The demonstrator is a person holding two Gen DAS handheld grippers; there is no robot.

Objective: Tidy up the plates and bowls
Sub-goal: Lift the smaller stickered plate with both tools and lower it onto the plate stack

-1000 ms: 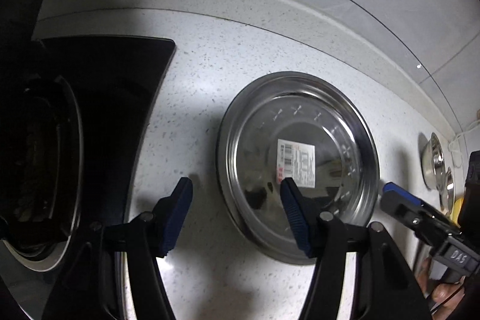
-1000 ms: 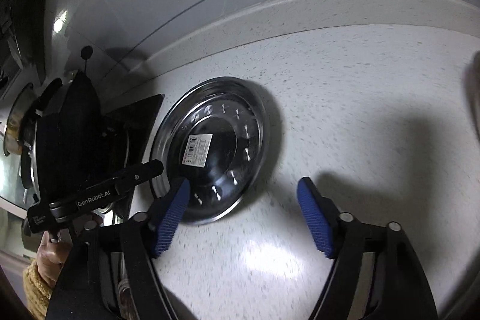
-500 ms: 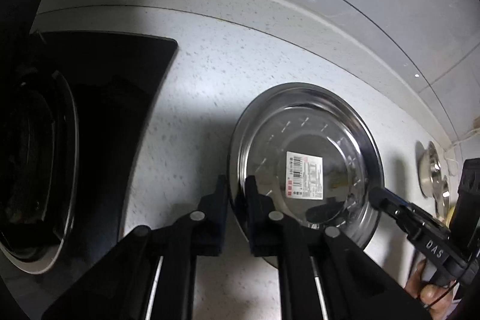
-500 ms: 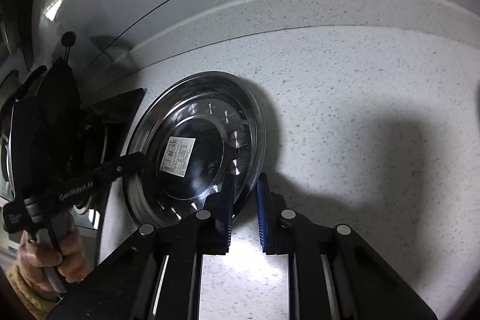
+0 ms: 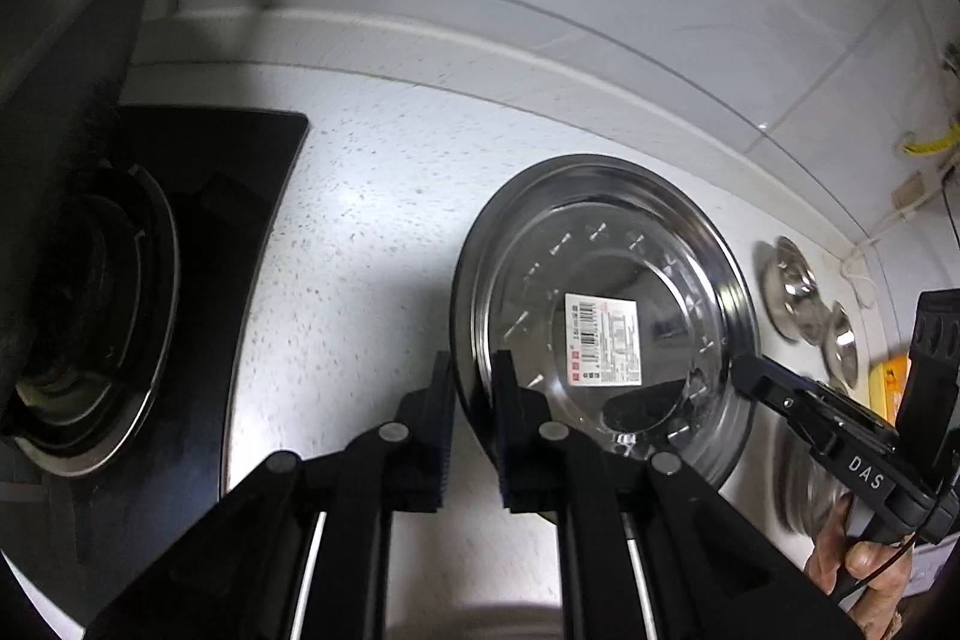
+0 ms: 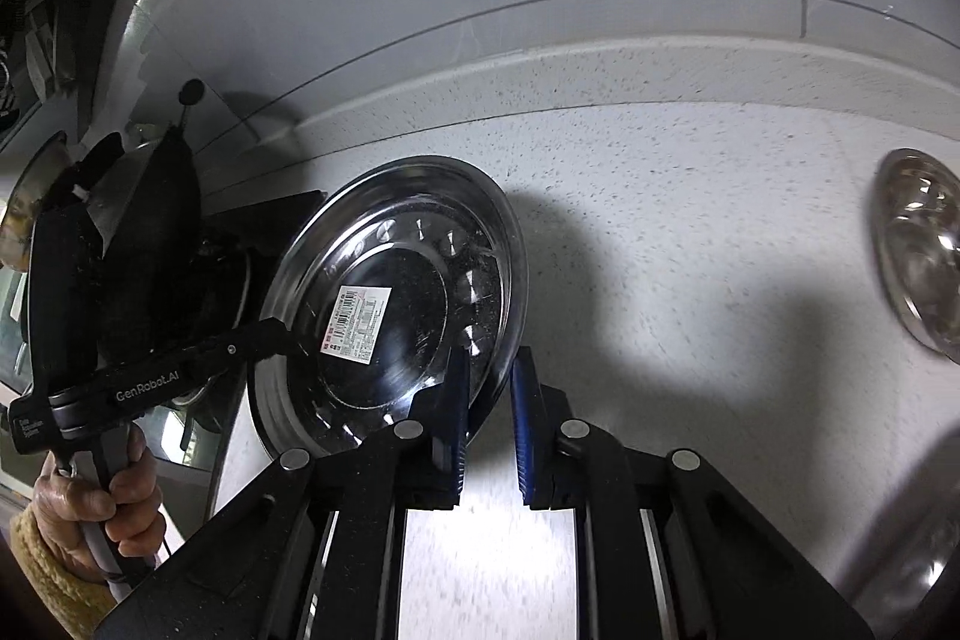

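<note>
A large steel plate (image 5: pixel 630 244) with a white barcode sticker (image 5: pixel 603 337) is held between both grippers above the speckled white counter. My left gripper (image 5: pixel 474 400) is shut on its left rim. My right gripper (image 6: pixel 489 406) is shut on its right rim; the plate (image 6: pixel 396 244) shows there tilted, raised off the counter. The right gripper also shows in the left wrist view (image 5: pixel 738 370) at the plate's far rim, and the left gripper in the right wrist view (image 6: pixel 282 334).
A black gas hob with a burner (image 5: pixel 90 316) lies left of the plate. Small steel bowls (image 5: pixel 792 286) stand on the counter to the right, one seen as a bowl (image 6: pixel 918 244) in the right wrist view. A tiled wall runs behind.
Both grippers, open a second ago, closed on opposite rims of the plate. Since then the plate has come up off the counter and tilted.
</note>
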